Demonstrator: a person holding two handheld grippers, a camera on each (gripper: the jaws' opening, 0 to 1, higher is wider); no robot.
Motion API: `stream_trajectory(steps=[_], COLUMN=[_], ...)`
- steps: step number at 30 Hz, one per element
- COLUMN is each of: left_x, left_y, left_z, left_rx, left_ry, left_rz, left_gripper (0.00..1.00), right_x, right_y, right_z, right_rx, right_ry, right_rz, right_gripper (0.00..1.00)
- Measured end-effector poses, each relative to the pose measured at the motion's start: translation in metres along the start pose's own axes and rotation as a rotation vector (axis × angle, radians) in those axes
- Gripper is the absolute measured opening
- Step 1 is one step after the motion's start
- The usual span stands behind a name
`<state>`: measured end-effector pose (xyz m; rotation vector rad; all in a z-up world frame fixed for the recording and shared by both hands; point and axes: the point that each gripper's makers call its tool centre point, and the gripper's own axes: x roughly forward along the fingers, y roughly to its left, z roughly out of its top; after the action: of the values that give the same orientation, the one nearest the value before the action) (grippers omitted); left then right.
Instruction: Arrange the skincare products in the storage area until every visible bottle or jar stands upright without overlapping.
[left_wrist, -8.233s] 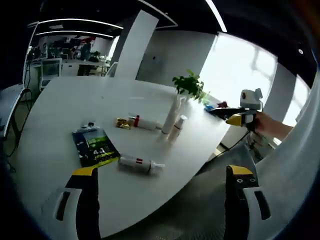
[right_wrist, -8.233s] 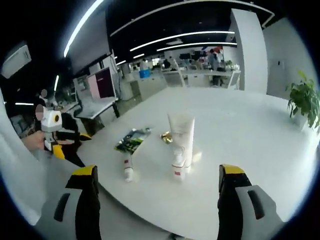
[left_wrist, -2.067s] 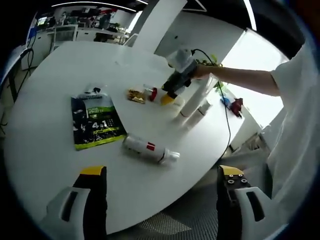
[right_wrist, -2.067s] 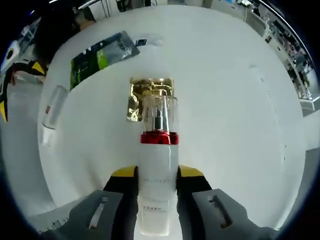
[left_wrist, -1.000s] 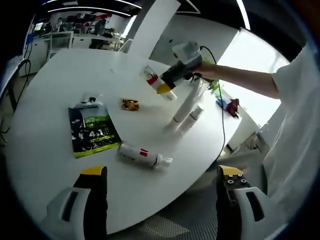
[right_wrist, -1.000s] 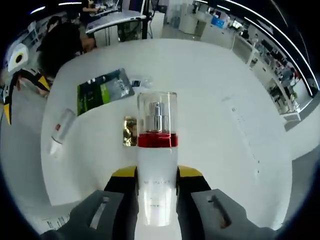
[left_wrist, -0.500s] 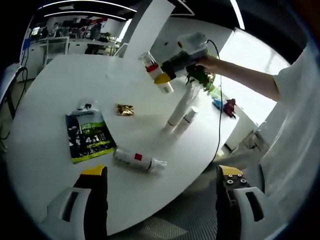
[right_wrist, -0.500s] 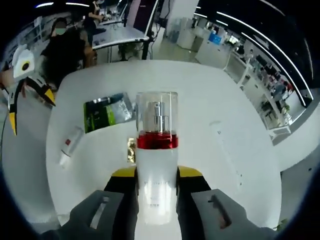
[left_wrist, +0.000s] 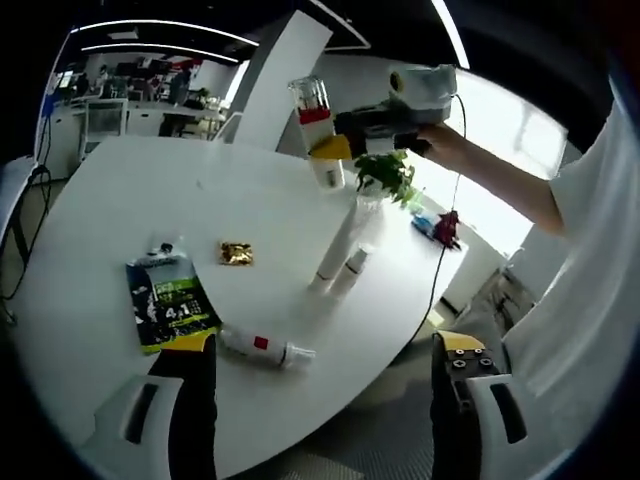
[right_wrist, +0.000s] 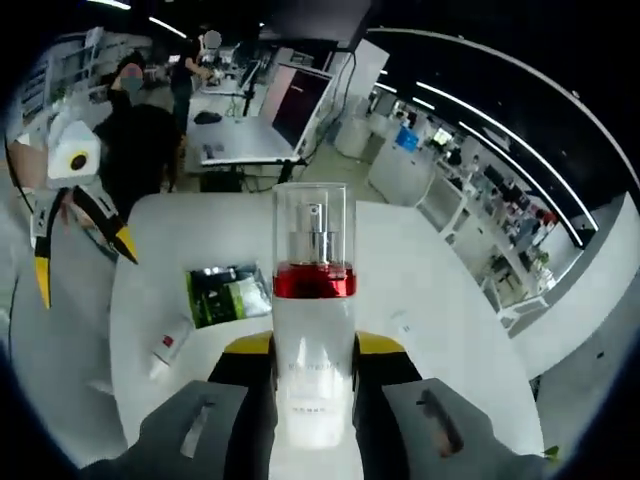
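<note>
My right gripper (right_wrist: 312, 346) is shut on a white pump bottle (right_wrist: 312, 310) with a red band and a clear cap. In the left gripper view that bottle (left_wrist: 318, 130) hangs nearly upright, high above the white table (left_wrist: 120, 210), held by the right gripper (left_wrist: 335, 150). A white tube with a red mark (left_wrist: 262, 347) lies on its side near the table's front edge, also seen as the lying tube (right_wrist: 170, 348). A tall tube (left_wrist: 335, 250) and a short one (left_wrist: 353, 268) stand together. My left gripper (left_wrist: 320, 375) is open over the table's near edge.
A green sachet (left_wrist: 170, 305) and a small gold sachet (left_wrist: 236, 253) lie flat on the table. A potted plant (left_wrist: 385, 175) and a red item (left_wrist: 445, 225) sit at the far edge. Office desks and a person (right_wrist: 140, 130) are behind.
The right gripper took the pump bottle off the table, lifted it high and turned it from lying towards upright. The left gripper stayed open.
</note>
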<state>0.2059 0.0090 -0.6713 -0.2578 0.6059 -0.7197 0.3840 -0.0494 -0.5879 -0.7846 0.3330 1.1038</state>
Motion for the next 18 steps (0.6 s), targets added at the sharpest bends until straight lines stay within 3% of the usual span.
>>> stream_trajectory(steps=[6,18], left_x=[-0.013,-0.029], left_y=[-0.004,-0.024], left_z=[0.01,0.036], left_rx=[-0.003,-0.038], left_ry=[-0.044,-0.153], left_rz=[-0.001,-0.024], left_gripper=[0.81,0.82], right_x=[-0.024,-0.047], right_y=[0.04,0.083], right_z=[0.028,0.034], right_rx=[0.002,0.036], right_ry=[-0.082,-0.112], right_rz=[0.015,-0.012], right_gripper=[0.27,0.27])
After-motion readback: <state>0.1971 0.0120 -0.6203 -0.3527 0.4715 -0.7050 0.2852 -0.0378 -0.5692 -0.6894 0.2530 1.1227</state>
